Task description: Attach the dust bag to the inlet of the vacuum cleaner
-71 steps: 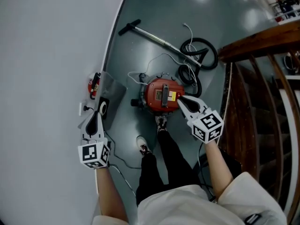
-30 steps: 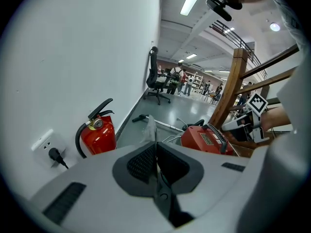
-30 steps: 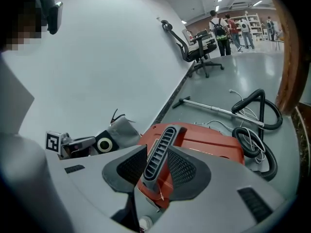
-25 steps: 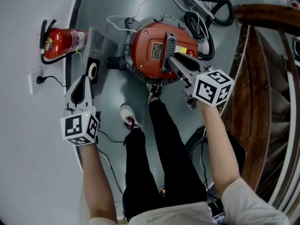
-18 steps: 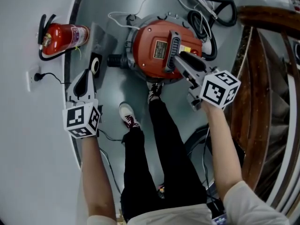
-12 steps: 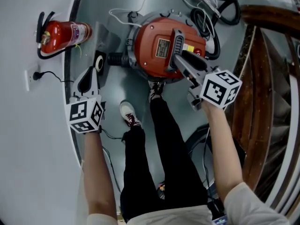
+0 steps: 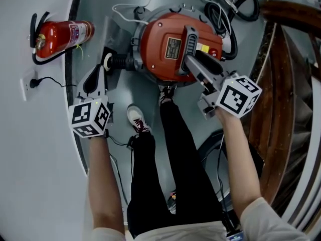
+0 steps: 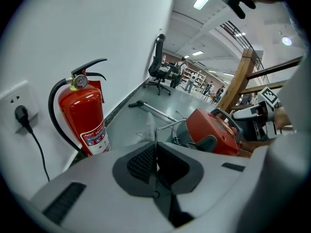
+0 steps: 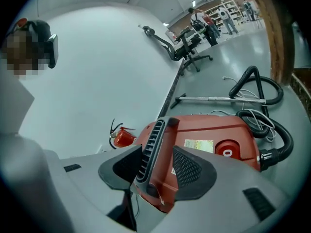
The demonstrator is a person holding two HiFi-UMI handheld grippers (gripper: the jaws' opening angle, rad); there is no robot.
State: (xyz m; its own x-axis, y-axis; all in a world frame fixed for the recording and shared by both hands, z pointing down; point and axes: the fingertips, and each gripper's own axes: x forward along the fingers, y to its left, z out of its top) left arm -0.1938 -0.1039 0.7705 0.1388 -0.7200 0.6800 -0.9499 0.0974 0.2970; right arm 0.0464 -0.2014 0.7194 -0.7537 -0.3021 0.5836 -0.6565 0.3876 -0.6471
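Note:
The red vacuum cleaner (image 7: 170, 46) stands on the grey floor, its black ribbed inlet (image 7: 120, 63) pointing left. My left gripper (image 7: 97, 73) is shut on the stiff collar of the grey dust bag (image 7: 106, 60); the collar's round hole sits right at the inlet's end. In the left gripper view the collar shows edge-on as a thin sheet between the pads of the left gripper (image 8: 155, 152). My right gripper (image 7: 196, 64) straddles the vacuum's grey carry handle (image 9: 151, 147); its jaws are opening and the pads stand off the handle on both sides.
A red fire extinguisher (image 7: 57, 34) lies along the white wall, with a plugged wall socket (image 7: 27, 82) beside it. The black hose (image 7: 235, 6) coils behind the vacuum. A wooden stair railing (image 7: 283, 84) runs at the right. The person's shoes (image 7: 136, 120) stand just below the vacuum.
The left gripper has carried the bag's collar down and right until it meets the inlet's end. The right gripper's jaws have spread wider around the handle.

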